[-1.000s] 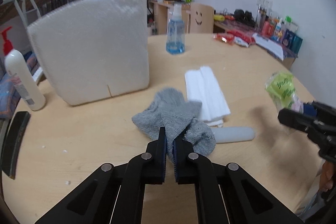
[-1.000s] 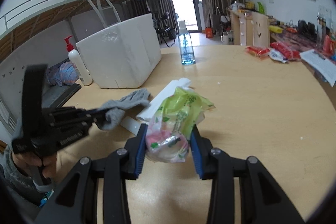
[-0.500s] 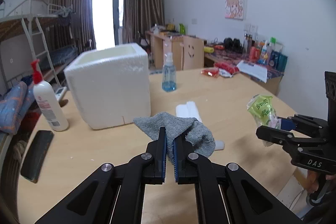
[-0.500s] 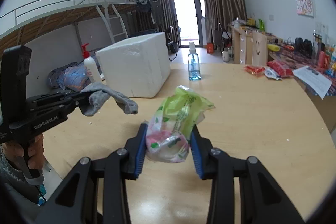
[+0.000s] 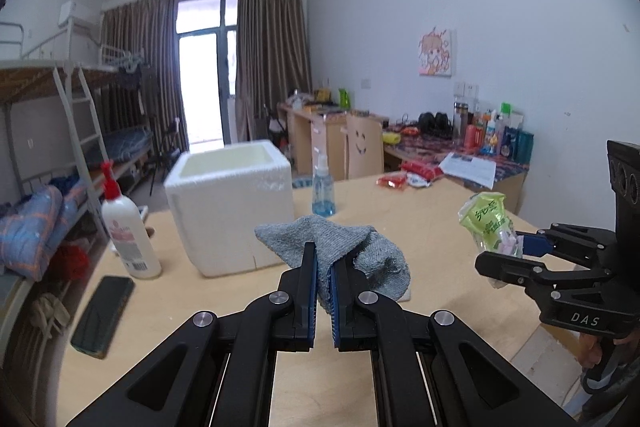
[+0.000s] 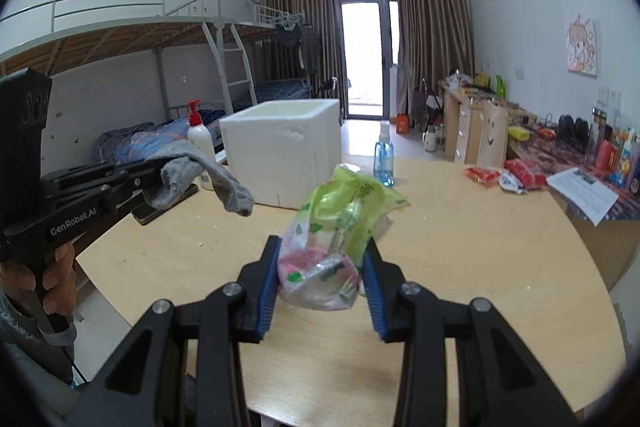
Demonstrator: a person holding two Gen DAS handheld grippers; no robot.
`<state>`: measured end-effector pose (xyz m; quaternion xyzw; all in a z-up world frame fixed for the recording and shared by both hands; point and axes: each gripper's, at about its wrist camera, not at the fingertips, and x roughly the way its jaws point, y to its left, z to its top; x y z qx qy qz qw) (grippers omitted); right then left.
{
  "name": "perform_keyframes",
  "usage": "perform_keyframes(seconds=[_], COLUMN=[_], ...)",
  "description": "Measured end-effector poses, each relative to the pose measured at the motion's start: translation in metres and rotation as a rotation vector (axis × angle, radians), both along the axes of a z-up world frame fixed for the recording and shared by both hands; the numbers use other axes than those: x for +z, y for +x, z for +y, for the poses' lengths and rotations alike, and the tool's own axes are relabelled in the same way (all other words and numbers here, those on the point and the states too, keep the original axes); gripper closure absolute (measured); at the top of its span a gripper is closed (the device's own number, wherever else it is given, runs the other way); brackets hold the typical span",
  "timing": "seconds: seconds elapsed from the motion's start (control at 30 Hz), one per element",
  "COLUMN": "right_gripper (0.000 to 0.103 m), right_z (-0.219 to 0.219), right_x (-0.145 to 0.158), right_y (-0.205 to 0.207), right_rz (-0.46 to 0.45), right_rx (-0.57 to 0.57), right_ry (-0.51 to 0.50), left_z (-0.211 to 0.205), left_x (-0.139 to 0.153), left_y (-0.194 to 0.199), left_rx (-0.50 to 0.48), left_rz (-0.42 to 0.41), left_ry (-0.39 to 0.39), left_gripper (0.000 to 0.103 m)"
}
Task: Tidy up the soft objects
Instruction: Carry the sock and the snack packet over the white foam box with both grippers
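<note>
Dorm room, metal bunk bed upper left. Round pale wood desk fills the lower frame. White rough foam box, open top, centre-left. Left gripper jaws pinched on fuzzy grey knit sock; right gripper jaws clamp crinkly green-pink plastic packet, both above the desk.

Each camera sits just behind its own fingers, looking forward and slightly down over the wooden table toward the curtained window. Both views share the white foam box beyond the fingertips, and each catches the other gripper off to one side.
</note>
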<state>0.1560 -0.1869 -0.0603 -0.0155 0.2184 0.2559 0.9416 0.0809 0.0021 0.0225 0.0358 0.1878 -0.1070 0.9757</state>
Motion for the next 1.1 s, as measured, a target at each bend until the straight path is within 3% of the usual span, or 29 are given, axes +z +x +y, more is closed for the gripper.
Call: perform_keyframes(seconds=[0.53, 1.1], right_gripper=[0.06, 0.06], right_z=[0.005, 0.024], right_x=[0.024, 0.028], right_y=[-0.03, -0.038], right_rz=[-0.137, -0.197], right_rx=[0.053, 0.158], right_ry=[-0.005, 0.013], left_z=[0.005, 0.023], left_x=[0.024, 0.032], left_y=[-0.041, -0.058], left_rx=[0.052, 0.167], left_rz=[-0.131, -0.162], left_ry=[-0.005, 0.011], left_gripper=[0.097, 0.097])
